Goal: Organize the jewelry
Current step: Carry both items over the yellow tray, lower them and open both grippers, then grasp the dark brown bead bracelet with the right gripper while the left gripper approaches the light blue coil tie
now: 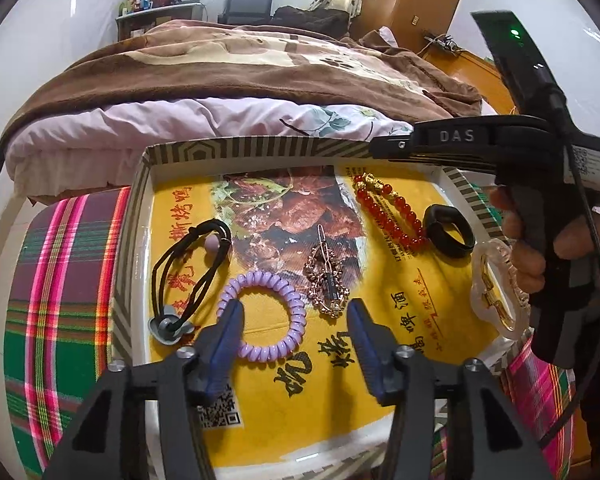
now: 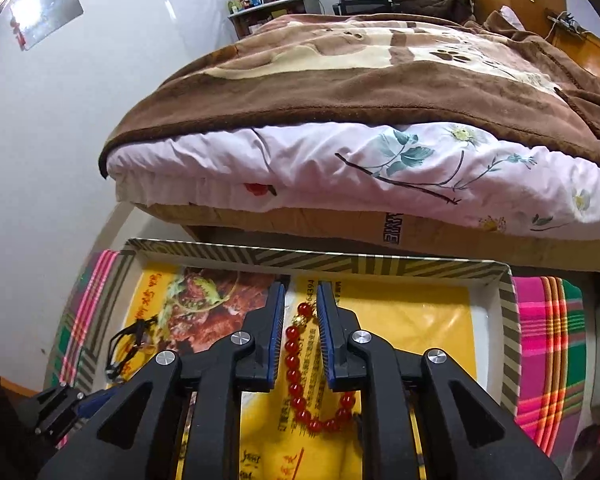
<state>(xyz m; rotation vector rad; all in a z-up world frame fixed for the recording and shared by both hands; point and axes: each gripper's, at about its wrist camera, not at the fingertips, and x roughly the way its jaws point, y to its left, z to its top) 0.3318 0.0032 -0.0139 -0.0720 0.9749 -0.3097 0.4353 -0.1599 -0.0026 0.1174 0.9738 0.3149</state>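
A shallow striped box (image 1: 260,146) lined with yellow paper holds the jewelry. In the left wrist view lie a black hair tie (image 1: 192,268), a lilac spiral hair tie (image 1: 260,316), a gold rhinestone clip (image 1: 326,280), a red bead bracelet (image 1: 392,216), a black band (image 1: 448,230) and a clear clip (image 1: 496,284) at the right rim. My left gripper (image 1: 296,308) is open, low over the spiral tie. My right gripper (image 2: 300,292) hovers over the red bracelet (image 2: 296,364), jaws a little apart with nothing between them. Its body shows in the left wrist view (image 1: 460,140).
The box rests on a plaid cloth (image 1: 60,280). A bed with a brown blanket (image 2: 360,88) and floral sheet stands right behind the box. A white wall is on the left, a wooden door at the far right.
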